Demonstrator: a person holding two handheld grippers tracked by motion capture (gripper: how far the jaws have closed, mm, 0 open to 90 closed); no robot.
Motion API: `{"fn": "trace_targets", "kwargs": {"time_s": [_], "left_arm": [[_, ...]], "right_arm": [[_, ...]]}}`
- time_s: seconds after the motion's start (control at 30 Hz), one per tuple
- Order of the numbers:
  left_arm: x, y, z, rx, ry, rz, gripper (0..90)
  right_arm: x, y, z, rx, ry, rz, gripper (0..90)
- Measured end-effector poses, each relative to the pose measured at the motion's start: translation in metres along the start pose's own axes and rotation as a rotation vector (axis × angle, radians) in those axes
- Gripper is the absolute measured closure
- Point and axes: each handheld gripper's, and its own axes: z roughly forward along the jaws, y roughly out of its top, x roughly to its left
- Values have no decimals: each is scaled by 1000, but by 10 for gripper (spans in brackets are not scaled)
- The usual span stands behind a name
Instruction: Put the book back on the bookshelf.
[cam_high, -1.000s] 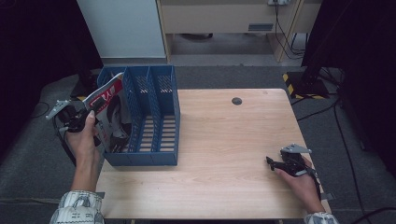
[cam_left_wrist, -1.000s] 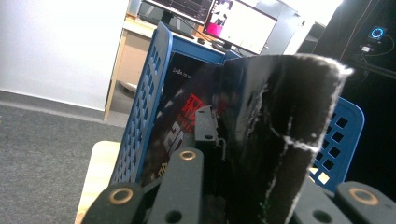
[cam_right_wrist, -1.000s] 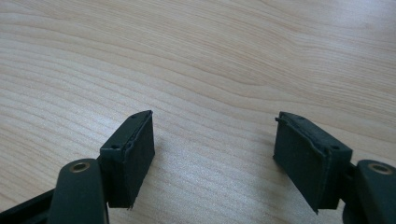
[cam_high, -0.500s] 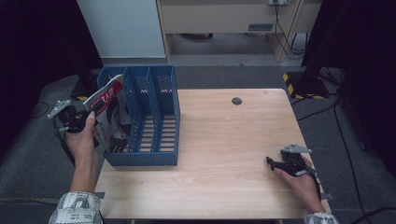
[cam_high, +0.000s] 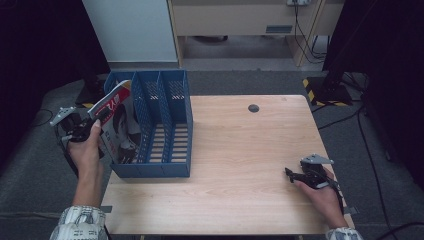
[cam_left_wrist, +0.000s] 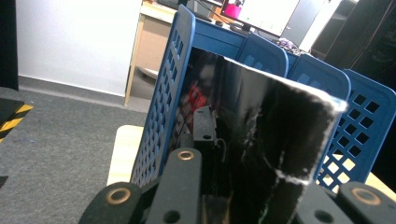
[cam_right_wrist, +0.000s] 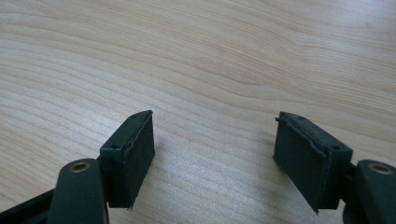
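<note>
High view: the left gripper (cam_high: 95, 121) clamps a magazine (cam_high: 116, 107) tilted into the blue file rack (cam_high: 170, 125)'s leftmost slot on the tabletop (cam_high: 240, 165); left gripper view: it still needs lowering; right gripper view: jaws open, idle.

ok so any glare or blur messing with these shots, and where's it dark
High view: sharp and evenly lit on the table, dark at both side edges. Left gripper view: the glossy magazine shows pale sheen, and the near tongs are soft. Right gripper view: wood grain crisp, soft shadows under the open tongs.
</note>
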Motion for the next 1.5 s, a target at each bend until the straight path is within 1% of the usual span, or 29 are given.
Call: {"fn": "trace_targets", "kwargs": {"time_s": [0.07, 0.13, 0.23, 0.4, 0.47, 0.6, 0.73, 0.77, 0.83, 0.87, 0.93, 0.97, 1.07, 1.23, 1.27, 1.33, 1.37, 1.4, 1.43, 1.5], "left_arm": [[0, 1, 0, 5, 11, 4, 828], [0, 2, 0, 7, 16, 3, 828], [2, 3, -1, 13, 36, -2, 825], [5, 5, -2, 21, 43, -8, 822], [4, 8, -2, 34, 48, -2, 822], [2, 11, -1, 46, 56, 13, 799], [-1, 17, -2, 40, 60, 28, 739], [-3, 22, -4, 31, 67, 53, 720], [-4, 29, -5, 33, 66, 73, 693], [-5, 32, -6, 40, 68, 86, 680], [-7, 39, -5, 62, 58, 110, 654], [-8, 43, -6, 72, 52, 116, 639], [-10, 52, -5, 96, 29, 119, 609], [-16, 65, -2, 131, 45, 164, 604], [-16, 65, -2, 131, 45, 164, 604], [-17, 71, 1, 155, 48, 161, 605], [-17, 71, 1, 155, 48, 161, 606], [-18, 73, 3, 184, 51, 169, 606], [-19, 73, 4, 197, 53, 177, 604], [-19, 73, 7, 211, 58, 178, 603]], "right_arm": [[0, 0, 0, 0, 0, 0, 289], [0, 0, 0, 0, 0, 0, 289], [0, 0, 0, 0, 1, -2, 289], [0, 0, 0, 0, 1, -1, 289], [0, 0, 0, 0, 1, -1, 289], [0, 0, 0, 0, 0, 0, 289], [0, 0, 0, 0, 1, 1, 289], [0, 0, 0, 0, 1, -1, 289], [0, 0, 0, 0, 3, 0, 289], [-1, 0, 0, 1, 3, 1, 289], [0, 0, 0, 1, 4, 2, 289], [0, 0, 0, 1, 4, 2, 289], [0, 0, 0, 1, 3, 3, 289], [-1, 0, 0, 0, 4, 1, 288], [-1, 0, 0, 0, 4, 1, 288], [0, 0, 0, 5, 6, 7, 287], [-1, 0, 0, 4, 6, 6, 287], [-1, 0, 0, 4, 6, 7, 287], [-1, 0, 0, 5, 7, 5, 287], [-1, 0, 0, 6, 7, 5, 287]]}}
